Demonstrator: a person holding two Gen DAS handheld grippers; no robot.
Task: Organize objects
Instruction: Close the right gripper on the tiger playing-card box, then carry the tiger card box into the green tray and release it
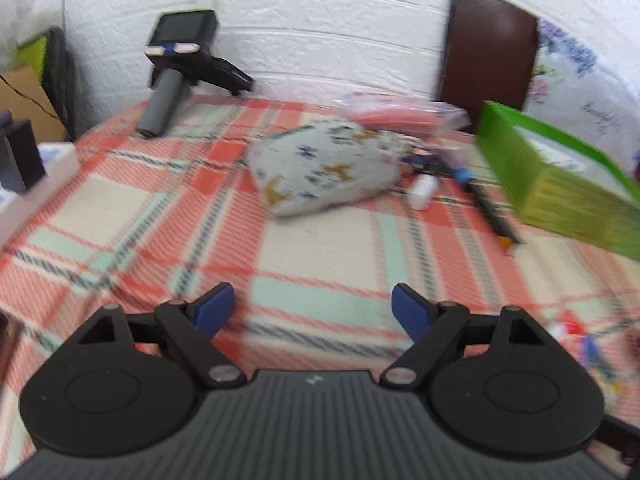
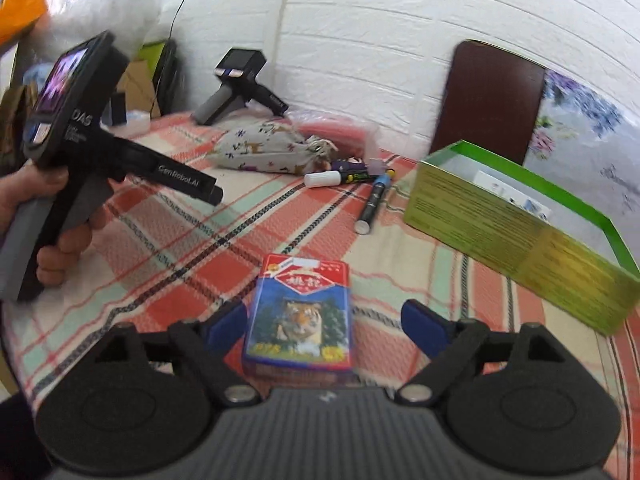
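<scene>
The right tool (image 2: 324, 328) stood with its blue pads apart, straddling a card box (image 2: 300, 316) printed with a tiger, which lay flat on the plaid-covered counter (image 2: 160, 280) near its front edge. The left-hand pad sat just beside the box's long side; the right-hand pad was well clear of it, and neither visibly touched. The left tool (image 1: 312, 308) was likewise spread wide and empty, hovering over bare cloth nearer the counter's left side.

The box looked like thin printed cardboard: light, fairly stiff across its narrow width, but likely glossy and a little slippery, and it would dent under a hard squeeze. Taking it across the two long sides, about mid-length, seemed the soundest hold, since the pads already lined up that way.

The likely destination, an open green box (image 2: 516, 220), stood by the right edge. Toward the back edge lay a soft patterned pouch (image 2: 264, 148), which would sag and want a pinch at its gathered neck. Beside it lay a white-capped marker (image 2: 336, 178) and a dark pen (image 2: 374, 204), both round and liable to roll.
</scene>
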